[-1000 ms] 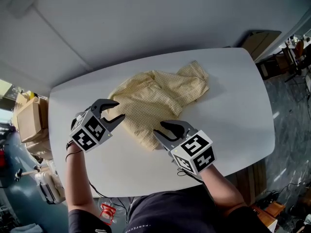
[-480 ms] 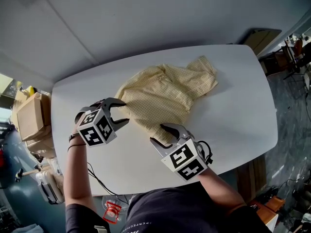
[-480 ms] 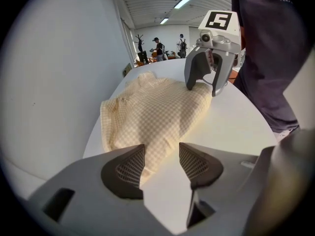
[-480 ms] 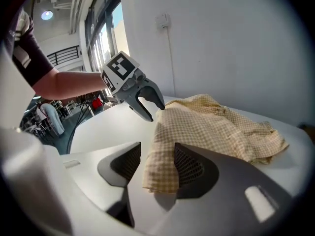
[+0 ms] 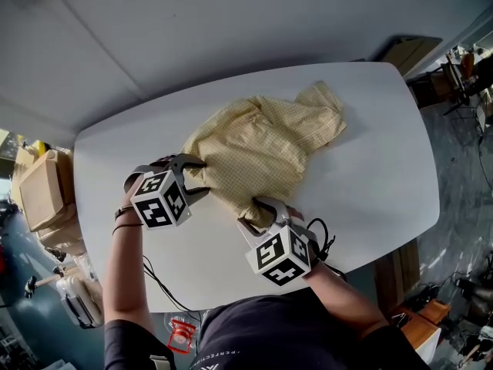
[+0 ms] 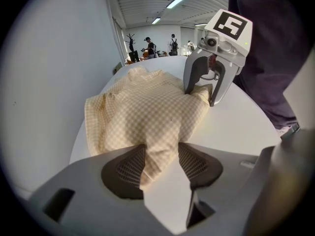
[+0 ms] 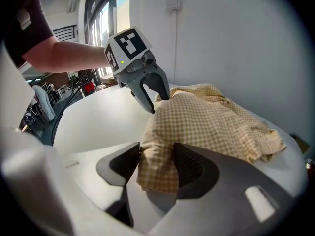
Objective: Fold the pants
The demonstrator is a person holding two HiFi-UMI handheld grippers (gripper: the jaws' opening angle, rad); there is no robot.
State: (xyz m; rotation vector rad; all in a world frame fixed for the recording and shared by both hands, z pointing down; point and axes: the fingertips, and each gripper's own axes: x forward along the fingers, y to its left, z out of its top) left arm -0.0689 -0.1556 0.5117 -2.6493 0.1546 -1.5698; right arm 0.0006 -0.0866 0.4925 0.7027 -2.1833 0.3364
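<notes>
Your left forearm (image 5: pixel 123 268) runs up from the near edge of the scene, bare, with a dark band at the wrist. It tips the left tool (image 5: pixel 202 176) steeply down and away from you. Your right forearm (image 5: pixel 343 291) comes in from the lower right and angles the right tool (image 5: pixel 250 213) down and across towards the left tool. A black cable (image 5: pixel 320 241) loops just behind the right tool.

Each tool carries a cube (image 5: pixel 160 199) printed with black-and-white square markers. I can read no lettering on them.

The pale yellow checked cloth pants (image 5: pixel 266 141) lie crumpled on the white rounded bench (image 5: pixel 377 183), spreading away ahead of both tools.

The jaws of your left tool stand wide apart and have just been opening. A corner of the pants lies loose between the pads (image 6: pixel 124 167), not pinched. The jaws of your right tool are also wide and have just been opening. A fold of the pants fills the gap between them and brushes the pads without being squeezed.

A second ago both tools hung higher at the rim of the cloth, with their jaws narrower. Now both have come down to the bench. Each straddles the near edge of the pants, and the right tool sits closer to the left one.
</notes>
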